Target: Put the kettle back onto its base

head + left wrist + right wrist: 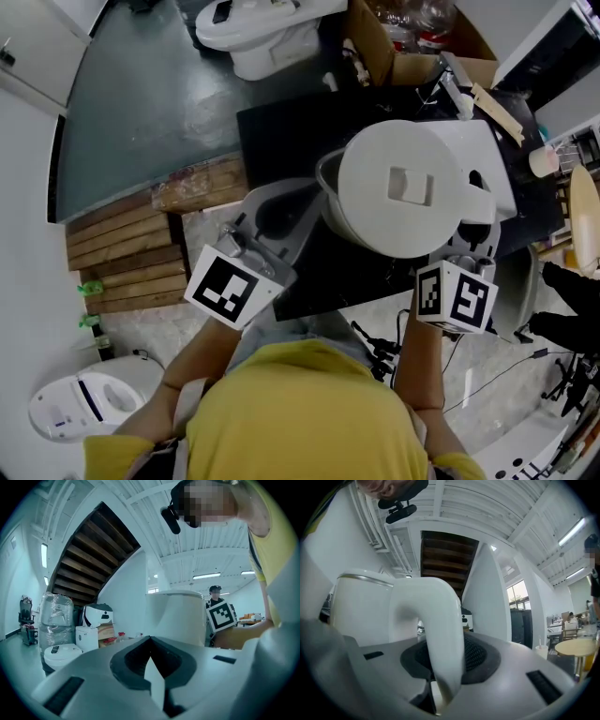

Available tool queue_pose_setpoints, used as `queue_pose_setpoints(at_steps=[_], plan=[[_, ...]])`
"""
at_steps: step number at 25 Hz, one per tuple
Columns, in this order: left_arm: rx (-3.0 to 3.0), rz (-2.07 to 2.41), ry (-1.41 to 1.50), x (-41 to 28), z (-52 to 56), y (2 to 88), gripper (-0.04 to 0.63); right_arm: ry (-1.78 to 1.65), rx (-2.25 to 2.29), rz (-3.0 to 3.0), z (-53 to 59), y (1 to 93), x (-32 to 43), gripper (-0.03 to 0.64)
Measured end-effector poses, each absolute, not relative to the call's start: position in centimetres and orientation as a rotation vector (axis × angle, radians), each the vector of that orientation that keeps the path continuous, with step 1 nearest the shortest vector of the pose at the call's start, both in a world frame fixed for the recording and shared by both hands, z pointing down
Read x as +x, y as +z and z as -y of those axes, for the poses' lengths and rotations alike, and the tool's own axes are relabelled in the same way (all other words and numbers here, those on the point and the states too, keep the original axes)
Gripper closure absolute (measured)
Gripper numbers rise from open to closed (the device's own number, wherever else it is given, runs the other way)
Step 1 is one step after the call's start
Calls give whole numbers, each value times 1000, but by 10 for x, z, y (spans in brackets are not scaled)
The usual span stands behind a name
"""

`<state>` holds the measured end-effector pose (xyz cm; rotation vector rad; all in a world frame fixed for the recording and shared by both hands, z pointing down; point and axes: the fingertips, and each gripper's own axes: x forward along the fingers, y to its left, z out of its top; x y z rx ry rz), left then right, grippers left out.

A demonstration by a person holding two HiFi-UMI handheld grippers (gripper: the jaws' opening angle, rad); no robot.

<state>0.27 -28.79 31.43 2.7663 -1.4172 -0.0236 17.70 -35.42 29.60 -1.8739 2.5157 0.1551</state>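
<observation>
A white kettle (408, 187) with a flat lid hangs over the black table (281, 131), seen from above in the head view. My right gripper (469, 246) is shut on its curved white handle (440, 620), which runs up between the jaws in the right gripper view, where the kettle body (363, 611) stands to the left. My left gripper (298, 199) is just left of the kettle's metal rim; its jaws look shut with nothing between them. The left gripper view has the kettle (180, 616) right ahead. I cannot make out the base; a white slab (497, 155) pokes out beyond the kettle.
A cardboard box (412, 47) stands at the table's far edge, with a white toilet (262, 33) behind. Wooden pallets (127, 253) lie at the left. Another white toilet (84, 403) is at lower left. Cables (525, 366) trail on the floor at right.
</observation>
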Motion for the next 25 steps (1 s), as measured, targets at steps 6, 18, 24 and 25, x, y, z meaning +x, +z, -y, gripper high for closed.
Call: queue_pose_setpoints(at_steps=[6, 18, 24, 25], plan=[[2768, 1427, 2, 4, 299, 324, 588, 149, -1866, -2522, 365, 306, 178, 509], [2744, 1426, 39, -2, 312, 344, 588, 122, -1854, -2555, 382, 328, 169, 509], [2727, 1413, 53, -2, 315, 354, 588, 97, -1866, -2570, 385, 339, 169, 509], [2726, 1412, 55, -2, 315, 356, 588, 97, -1869, -2571, 385, 341, 170, 509]])
